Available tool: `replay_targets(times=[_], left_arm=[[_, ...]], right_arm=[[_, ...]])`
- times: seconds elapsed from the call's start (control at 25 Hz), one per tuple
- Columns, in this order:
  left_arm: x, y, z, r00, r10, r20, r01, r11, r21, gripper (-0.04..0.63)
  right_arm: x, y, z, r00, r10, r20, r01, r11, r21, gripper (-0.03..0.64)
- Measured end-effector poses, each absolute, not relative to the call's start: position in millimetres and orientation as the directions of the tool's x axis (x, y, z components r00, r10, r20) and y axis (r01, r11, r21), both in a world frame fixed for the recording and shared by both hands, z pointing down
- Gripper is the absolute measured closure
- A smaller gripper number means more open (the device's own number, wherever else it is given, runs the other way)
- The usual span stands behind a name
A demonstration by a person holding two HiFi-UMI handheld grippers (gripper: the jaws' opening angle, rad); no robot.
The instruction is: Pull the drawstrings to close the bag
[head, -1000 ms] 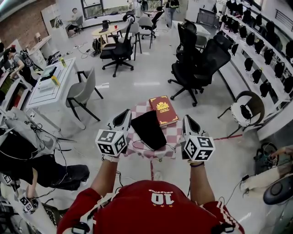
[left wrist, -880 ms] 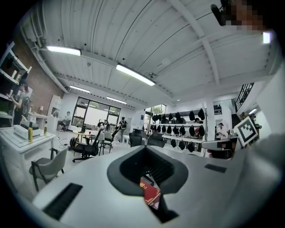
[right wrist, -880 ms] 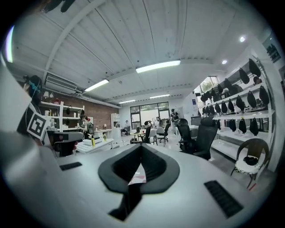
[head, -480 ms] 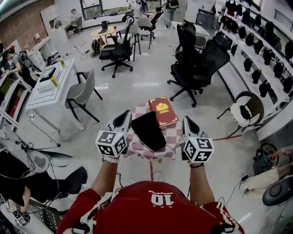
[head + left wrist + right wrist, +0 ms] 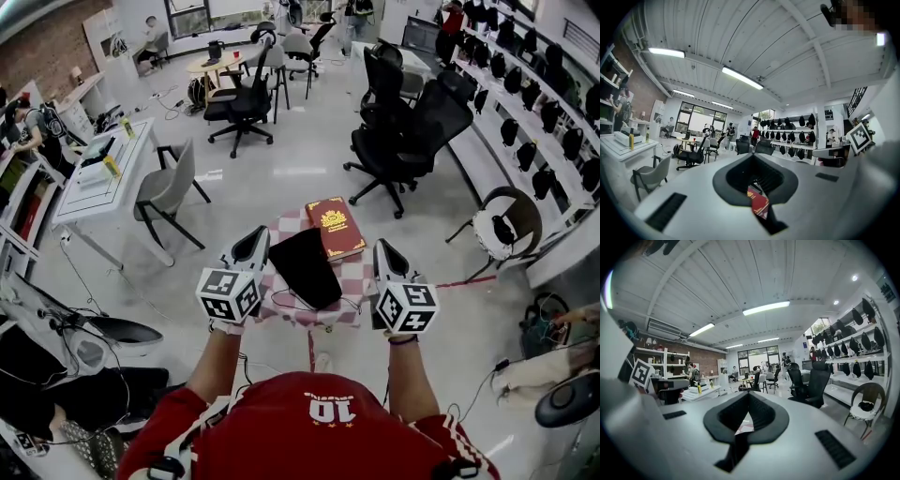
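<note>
**Both grippers shut and empty, one on each side of the bag**

Only the bystander in dark clothes (image 5: 98, 392) at your lower left has shifted since the earlier frames. Your grippers, the bag and the book lie just as they did.

Nearest you, the left gripper (image 5: 254, 238) and the right gripper (image 5: 386, 247) are held level, one at each side of the small table with the red-and-white checked cloth (image 5: 356, 277). Each has its jaws pressed together with nothing between them, so no cord is clamped.

Between them, by the table's near edge, thin dark drawstrings (image 5: 286, 302) trail from the flat black fabric bag (image 5: 304, 267). The bag lies lengthwise down the middle of the cloth. The head view does not show whether its mouth is gathered tight. Just beyond the bag sits the red hardback book with a gold emblem (image 5: 335, 225). Black office chairs (image 5: 403, 131) stand well past the table.

This scene fits cords waiting to be taken as well as cords just let go after a pull, so look at the bag's mouth before you judge it.

For the pull itself, clamp on cord alone, clear of the bag fabric and the cloth. Draw both hands apart evenly and level. An uneven tug would likely slide the light bag sideways or nudge it into the book.
</note>
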State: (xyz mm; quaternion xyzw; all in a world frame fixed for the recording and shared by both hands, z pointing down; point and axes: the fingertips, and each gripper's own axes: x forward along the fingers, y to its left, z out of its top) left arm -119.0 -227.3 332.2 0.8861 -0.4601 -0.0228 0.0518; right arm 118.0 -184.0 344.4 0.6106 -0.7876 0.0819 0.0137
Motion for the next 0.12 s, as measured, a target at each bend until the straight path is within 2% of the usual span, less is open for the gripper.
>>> replay_targets(times=[0.12], left_arm=[[-120.3,-228.2,333.6,0.574,-0.819,0.009,-0.814,-0.57,0.11,0.586]], right_arm=[[117.3,-185.9,344.5,-0.252,-0.96,0.121,-0.965,0.239,-0.107,0.601]])
